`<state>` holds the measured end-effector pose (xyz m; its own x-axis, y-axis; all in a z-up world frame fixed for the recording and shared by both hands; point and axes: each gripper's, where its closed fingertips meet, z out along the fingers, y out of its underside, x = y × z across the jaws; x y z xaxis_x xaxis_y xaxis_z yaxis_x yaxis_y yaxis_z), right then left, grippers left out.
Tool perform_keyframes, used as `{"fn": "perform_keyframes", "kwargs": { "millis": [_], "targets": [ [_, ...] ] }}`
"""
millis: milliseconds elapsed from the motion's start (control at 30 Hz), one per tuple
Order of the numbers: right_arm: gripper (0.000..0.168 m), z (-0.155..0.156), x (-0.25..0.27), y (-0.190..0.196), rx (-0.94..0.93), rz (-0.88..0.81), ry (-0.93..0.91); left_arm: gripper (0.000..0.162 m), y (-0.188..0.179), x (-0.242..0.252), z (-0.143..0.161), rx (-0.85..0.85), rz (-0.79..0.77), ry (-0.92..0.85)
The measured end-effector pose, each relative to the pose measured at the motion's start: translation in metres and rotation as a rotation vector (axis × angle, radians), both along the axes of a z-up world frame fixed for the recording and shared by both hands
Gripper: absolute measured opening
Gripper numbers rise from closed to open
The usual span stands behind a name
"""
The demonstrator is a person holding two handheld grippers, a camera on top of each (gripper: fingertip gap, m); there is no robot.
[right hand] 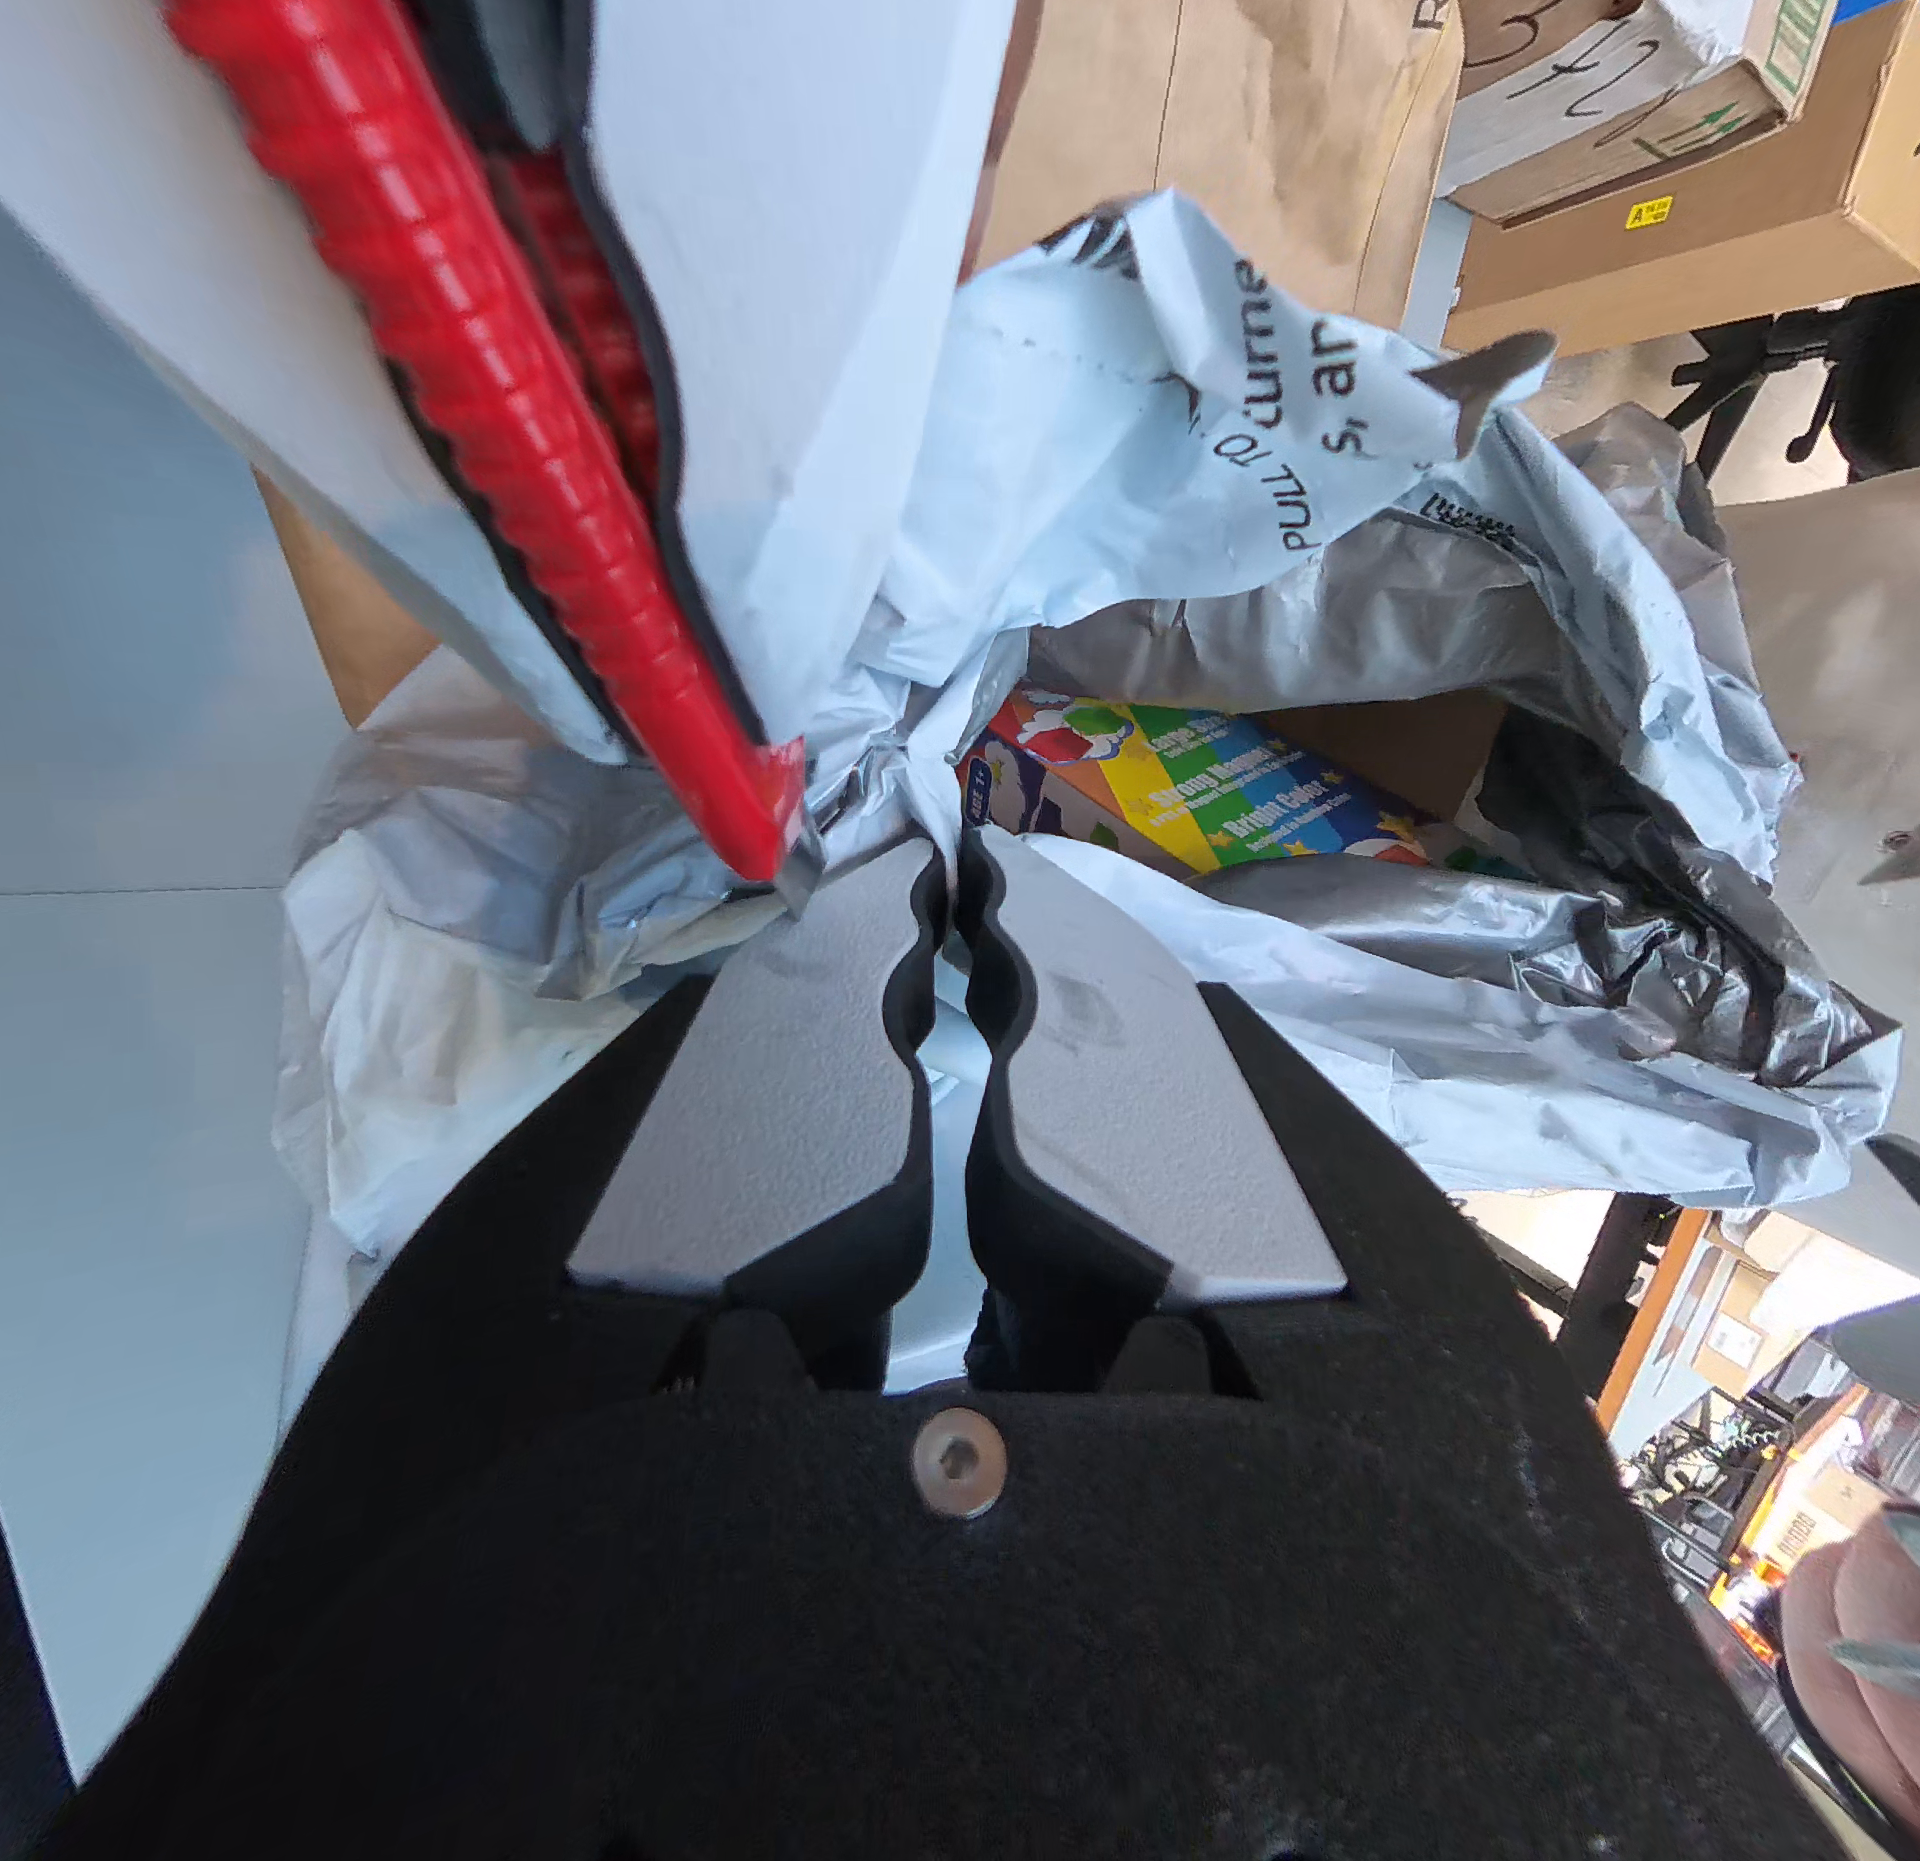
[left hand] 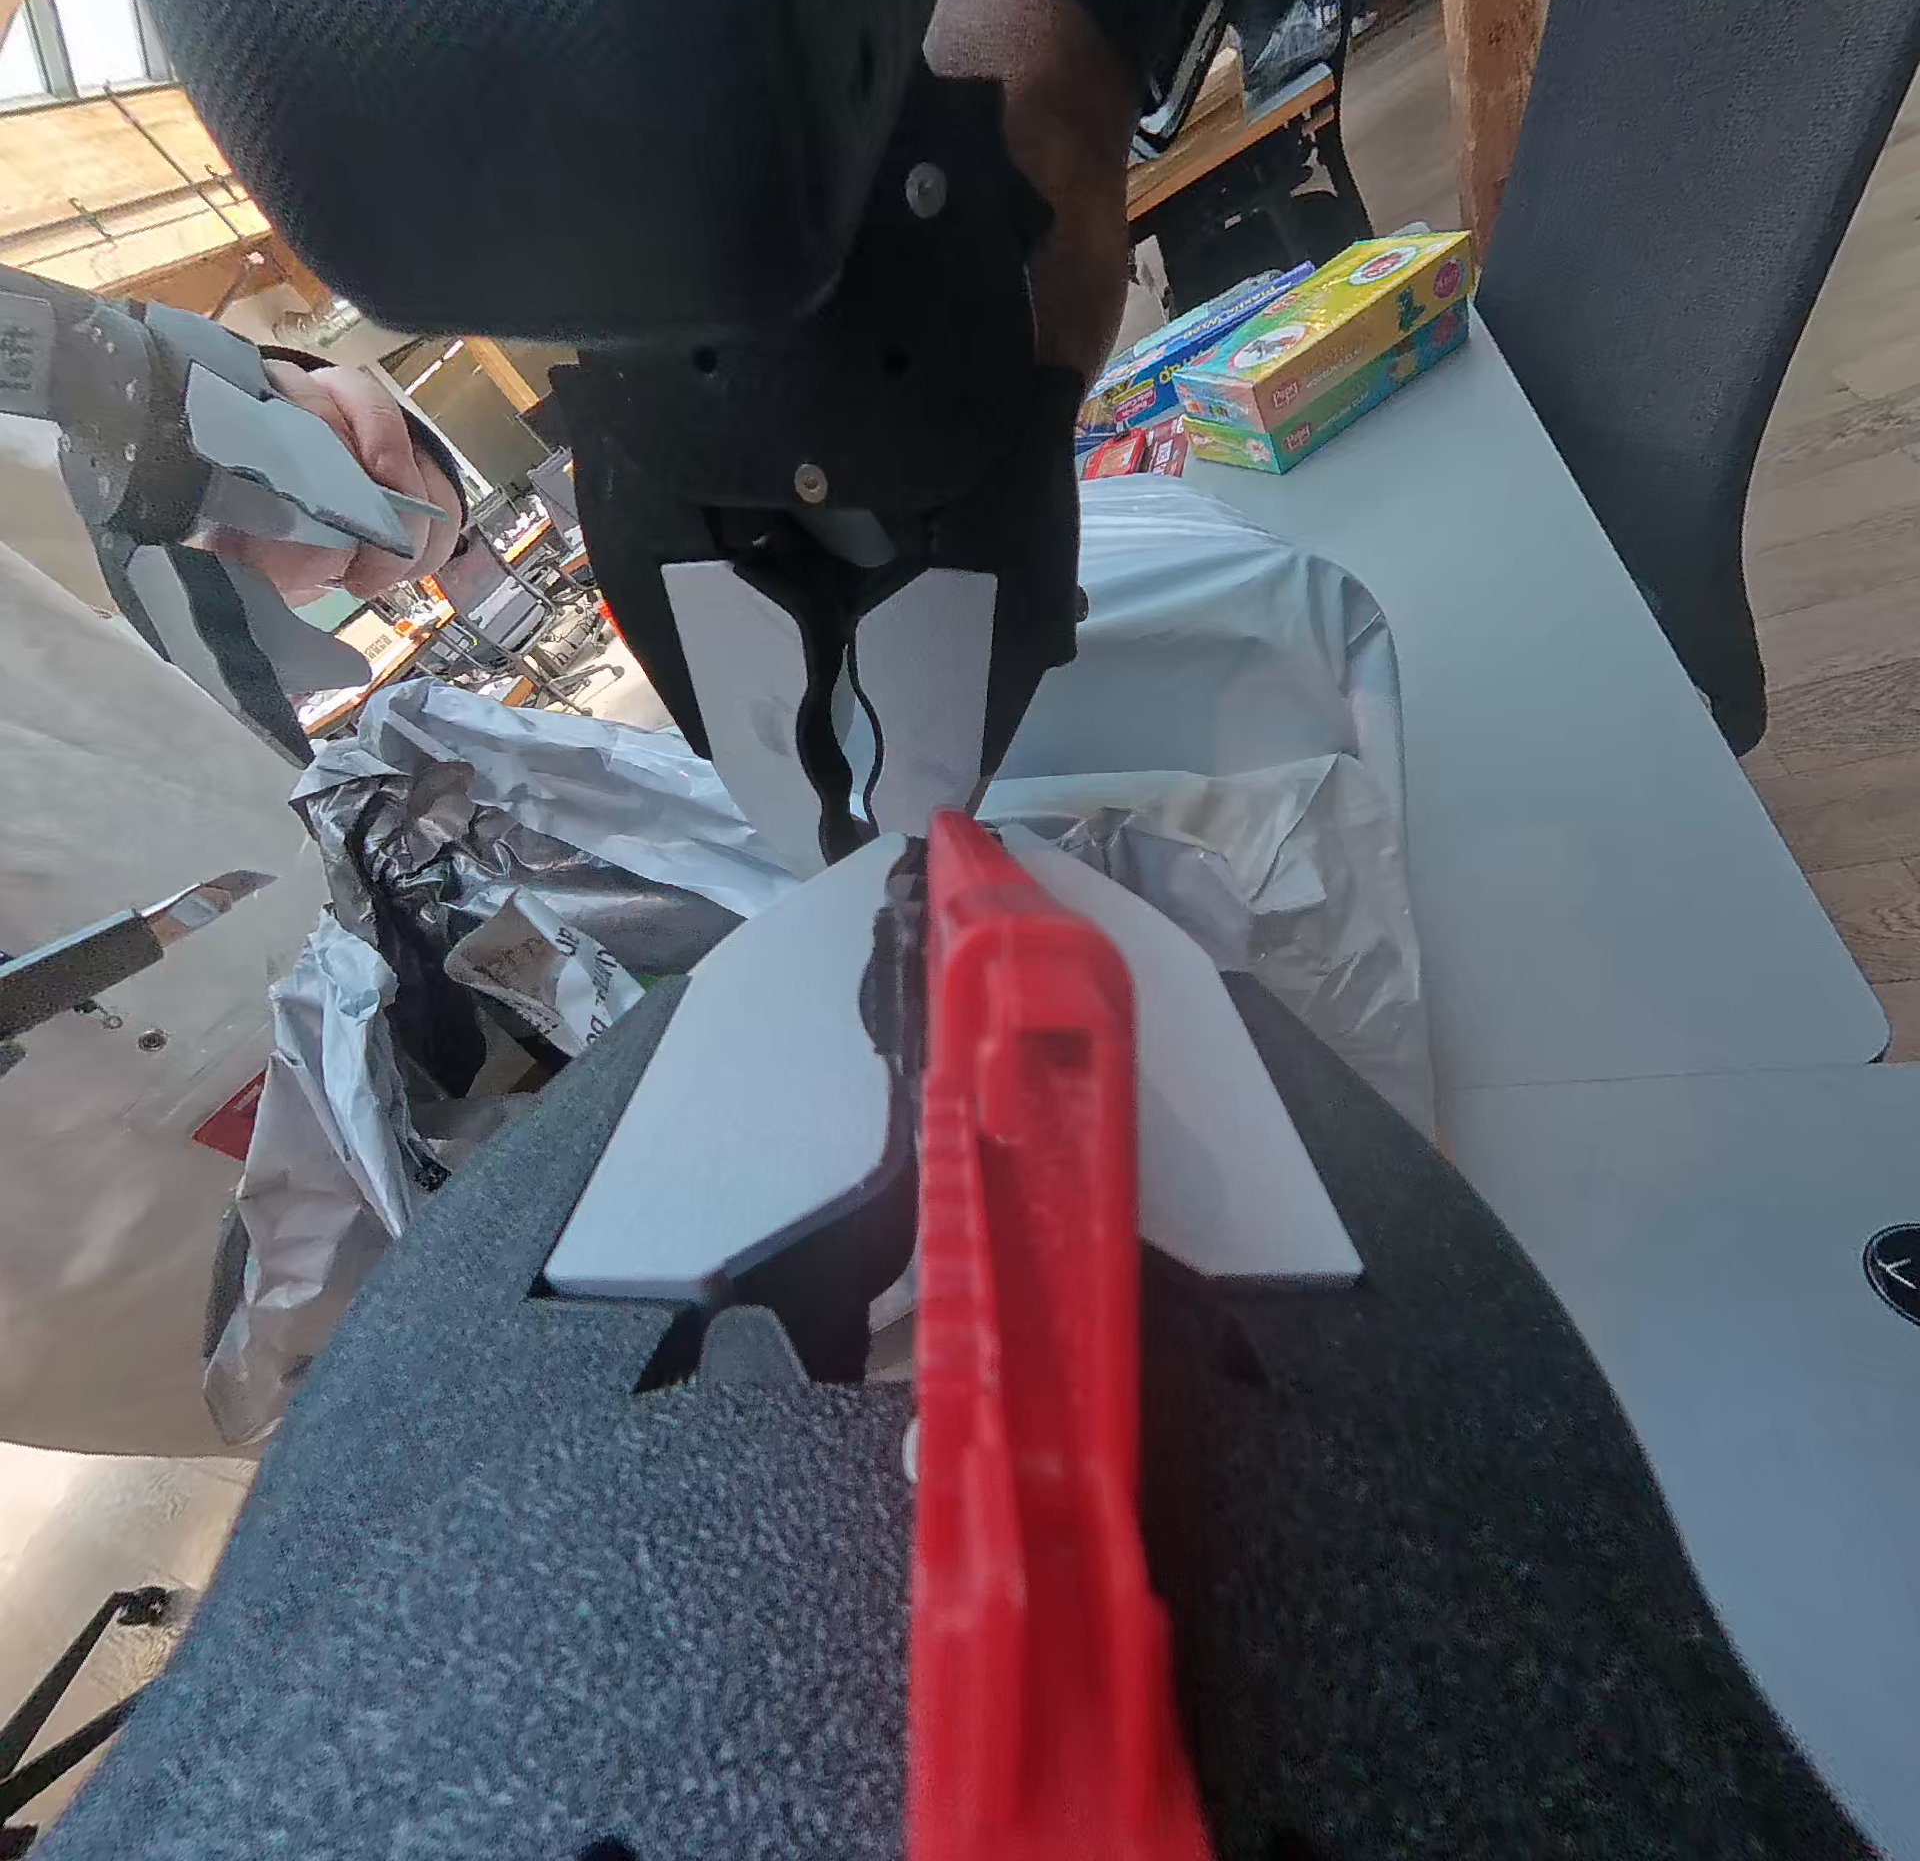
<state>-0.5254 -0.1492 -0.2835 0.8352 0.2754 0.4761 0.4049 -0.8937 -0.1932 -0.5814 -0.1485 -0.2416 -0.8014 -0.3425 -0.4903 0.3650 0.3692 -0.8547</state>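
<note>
Left hand-held gripper clamps a red utility knife; right hand-held gripper pinches the torn poly mailer.
You keep the knife's tip, seemingly at the film, shallow and clear of the colourful box inside.

Daylight, bright and even in both views; source a window at upper left of the left wrist view, partly blown out. Soft shadows in the folds of the crumpled grey-and-white plastic mailer bag. Strong wide-angle bending at edges. Close red ribbed plastic cutter handle blurred; background cardboard boxes fairly sharp.
</note>
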Motion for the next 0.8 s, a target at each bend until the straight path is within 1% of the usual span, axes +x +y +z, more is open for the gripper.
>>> {"fn": "perform_keyframes", "kwargs": {
  "millis": [167, 367, 600, 700, 800],
  "targets": [
    [0.0, 0.0, -0.001, 0.003, 0.003, 0.003, 0.003, 0.011, -0.001, -0.008, -0.001, 0.028, -0.048, -0.016],
    [0.0, -0.003, -0.004, 0.003, -0.001, 0.009, 0.014, 0.011, -0.002, -0.008, -0.004, 0.051, -0.053, -0.026],
    [0.0, -0.005, -0.009, 0.003, -0.016, 0.029, 0.029, 0.011, 0.005, -0.003, -0.016, 0.131, -0.059, -0.064],
    [0.0, -0.006, -0.009, 0.003, -0.021, 0.027, 0.023, 0.012, 0.009, 0.001, -0.018, 0.136, -0.043, -0.051],
    [0.0, -0.005, -0.008, -0.001, -0.033, 0.031, 0.013, 0.012, 0.02, 0.005, -0.023, 0.144, 0.007, -0.023]
  ]
}}
